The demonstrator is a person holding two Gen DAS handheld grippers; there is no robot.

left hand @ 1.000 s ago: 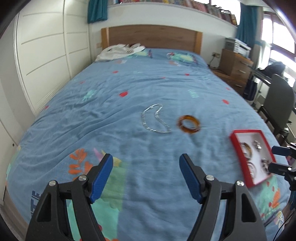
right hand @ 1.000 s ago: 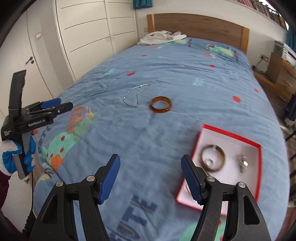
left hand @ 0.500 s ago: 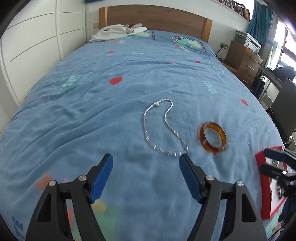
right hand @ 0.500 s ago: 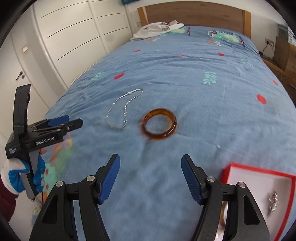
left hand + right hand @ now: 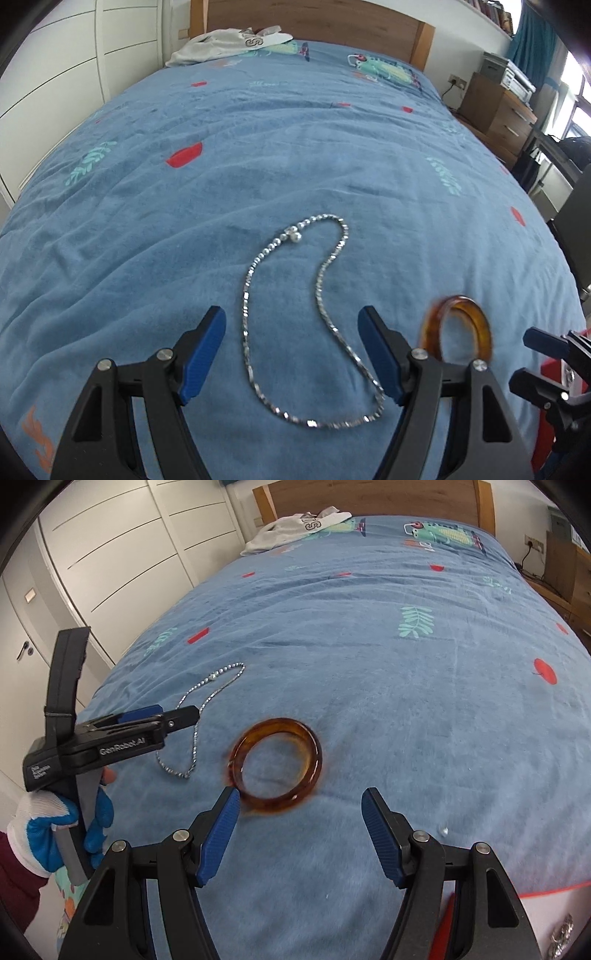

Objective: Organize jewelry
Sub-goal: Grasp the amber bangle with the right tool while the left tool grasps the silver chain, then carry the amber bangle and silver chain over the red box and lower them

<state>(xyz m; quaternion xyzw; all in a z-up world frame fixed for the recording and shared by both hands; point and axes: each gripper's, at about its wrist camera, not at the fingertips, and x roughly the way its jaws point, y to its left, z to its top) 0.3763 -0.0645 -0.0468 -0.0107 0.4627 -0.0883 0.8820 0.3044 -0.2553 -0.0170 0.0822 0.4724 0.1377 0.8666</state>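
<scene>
Both tools are held spread and empty: the left tool (image 5: 291,354) straddles the necklace (image 5: 295,325), the right tool (image 5: 299,834) faces the bangle (image 5: 275,766), both lying on the bed (image 5: 424,709). "GenRobot.AI" is read on the left tool; a garment (image 5: 295,530) lies by the headboard.

Left gripper (image 5: 291,354): black frame, ribbed blue pads (image 5: 201,360), silver screws; white "GenRobot.AI" lettering on its side. Right gripper (image 5: 301,834) was identical. Left hand (image 5: 59,834) wore a white-and-blue glove; maroon sleeve.
</scene>
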